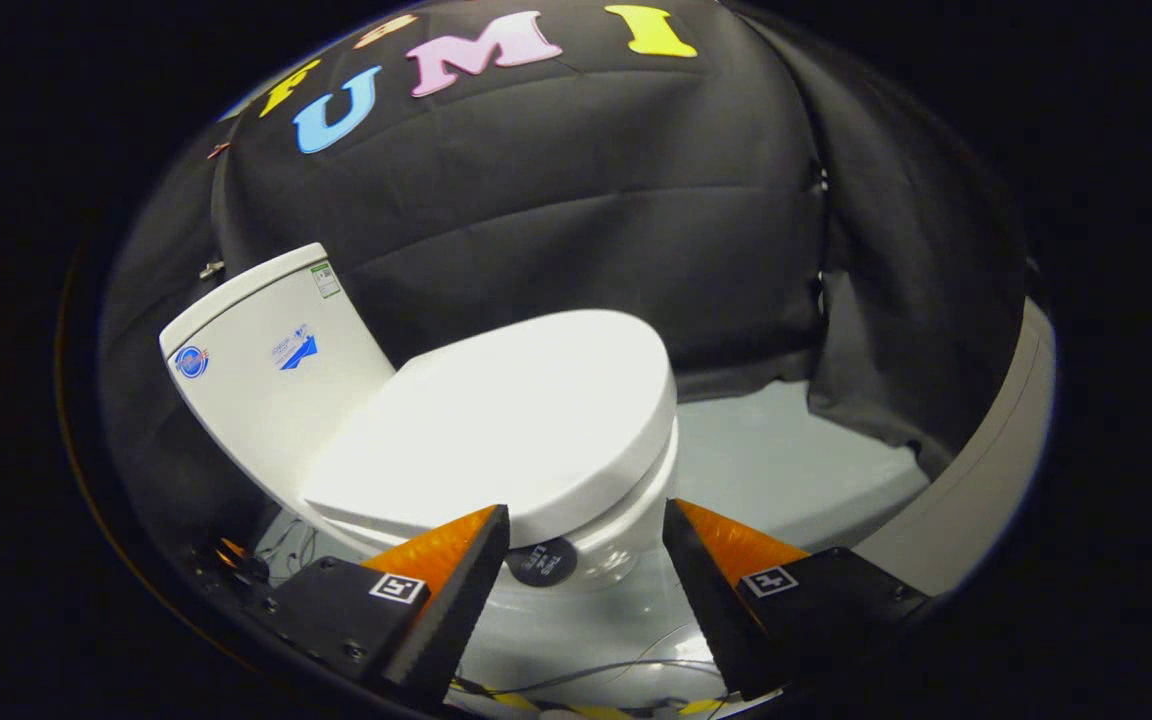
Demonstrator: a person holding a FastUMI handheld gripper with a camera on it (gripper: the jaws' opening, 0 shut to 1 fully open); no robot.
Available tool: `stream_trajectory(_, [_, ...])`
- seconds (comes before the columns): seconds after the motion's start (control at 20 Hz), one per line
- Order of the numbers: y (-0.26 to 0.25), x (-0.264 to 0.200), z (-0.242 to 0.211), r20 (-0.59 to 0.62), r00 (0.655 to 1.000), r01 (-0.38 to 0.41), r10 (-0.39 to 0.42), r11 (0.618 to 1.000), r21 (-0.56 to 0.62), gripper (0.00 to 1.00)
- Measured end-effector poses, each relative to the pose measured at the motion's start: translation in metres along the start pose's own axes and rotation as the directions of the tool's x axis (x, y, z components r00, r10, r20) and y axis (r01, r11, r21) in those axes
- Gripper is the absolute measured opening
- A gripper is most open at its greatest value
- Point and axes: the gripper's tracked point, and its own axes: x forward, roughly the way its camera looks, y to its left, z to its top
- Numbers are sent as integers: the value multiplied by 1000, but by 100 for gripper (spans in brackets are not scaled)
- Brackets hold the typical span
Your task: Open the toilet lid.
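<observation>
Approach step, no contact yet. Claw (586,525) released, fingers spread wide with nothing between them, hovering just short of the toilet's front. Toilet lid (506,420) is fully down, lying flat on the seat of the white toilet, just ahead of and a bit above the fingertips; its rounded front edge overhangs the bowl (626,540) right over the gap between the fingers. Lid's long axis runs from the hinge end at the tank (271,370) to the rounded nose, which points toward the claw and slightly to its right; tank sits at the far left end against the black cloth wall. Toilet stands on a pale grey floor (786,450), some cables on the floor below the fingers. Next move, as I judge it: go forward, get a fingertip under the front lip of the lid or pinch that edge, then swing it up and back toward the tank. Risk: catching the seat along with the lid.
</observation>
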Motion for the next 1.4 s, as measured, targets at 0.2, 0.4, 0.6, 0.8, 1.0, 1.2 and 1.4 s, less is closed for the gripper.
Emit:
stream_trajectory(0.2, [-1,13,-29,-81,996,-26,44,977,210,96])
stream_trajectory(0.4, [1,24,-38,-103,990,-47,94,919,392,74])
stream_trajectory(0.6, [9,29,-42,-92,982,-90,164,839,536,60])
stream_trajectory(0.8, [10,33,-45,-82,981,-98,174,819,566,37])
stream_trajectory(1.0, [10,29,-44,-69,975,-122,212,766,631,28])
stream_trajectory(1.2, [6,24,-39,-69,971,-148,230,797,585,18])
stream_trajectory(1.4, [9,34,-40,-57,974,-126,220,729,673,5])
